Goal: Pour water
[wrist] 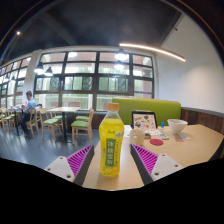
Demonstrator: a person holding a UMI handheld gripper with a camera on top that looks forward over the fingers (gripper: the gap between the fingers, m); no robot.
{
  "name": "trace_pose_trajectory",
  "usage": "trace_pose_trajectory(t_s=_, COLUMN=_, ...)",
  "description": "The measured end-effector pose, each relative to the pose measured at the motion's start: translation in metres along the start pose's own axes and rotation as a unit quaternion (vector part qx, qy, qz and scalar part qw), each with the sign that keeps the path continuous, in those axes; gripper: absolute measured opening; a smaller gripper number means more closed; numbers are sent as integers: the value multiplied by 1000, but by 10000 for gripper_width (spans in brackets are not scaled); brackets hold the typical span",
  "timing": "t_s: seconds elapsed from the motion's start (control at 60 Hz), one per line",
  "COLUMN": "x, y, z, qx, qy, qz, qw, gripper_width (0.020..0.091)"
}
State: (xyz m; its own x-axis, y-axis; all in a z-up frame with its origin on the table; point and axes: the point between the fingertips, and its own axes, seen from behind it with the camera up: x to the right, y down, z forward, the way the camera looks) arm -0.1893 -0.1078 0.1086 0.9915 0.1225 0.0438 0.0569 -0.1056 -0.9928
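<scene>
A yellow drink bottle (111, 145) with an orange cap and a green-lettered label stands upright on the light wooden table (190, 150). It stands between the fingers of my gripper (110, 166), with a gap showing at either side. The purple pads (79, 158) flank it left and right without touching, so the gripper is open. A white cup (177, 126) stands farther back on the table, to the right beyond the fingers.
A framed picture stand (144, 121) and a small red item (156, 141) sit behind the bottle. A green sofa (165, 107) backs the table. Green chairs (82, 123) and tables fill the hall at left, where a person (28, 100) sits by the windows.
</scene>
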Motion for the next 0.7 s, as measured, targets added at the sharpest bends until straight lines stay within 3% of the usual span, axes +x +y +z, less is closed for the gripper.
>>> trace_pose_trajectory(t_s=0.233, x=-6, y=7, z=71, qx=-5, qy=16, qz=-3, qw=1000, gripper_width=820)
trace_pose_trajectory(t_s=0.3, x=-7, y=20, z=84, qx=-21, qy=24, qz=-3, qw=999, gripper_width=425)
trace_pose_trajectory(t_s=0.35, x=0, y=20, z=93, qx=1, qy=25, qz=15, qw=1000, gripper_width=415)
trace_pose_trajectory(t_s=0.433, x=-3, y=22, z=93, qx=-4, qy=20, qz=25, qw=999, gripper_width=316)
trace_pose_trajectory(t_s=0.45, x=-13, y=14, z=92, qx=-8, qy=22, qz=28, qw=999, gripper_width=336)
trace_pose_trajectory(t_s=0.467, x=2, y=22, z=102, qx=-6, qy=15, qz=26, qw=1000, gripper_width=270)
trace_pose_trajectory(t_s=0.7, x=-2, y=19, z=130, qx=-31, qy=-20, qz=36, qw=999, gripper_width=257)
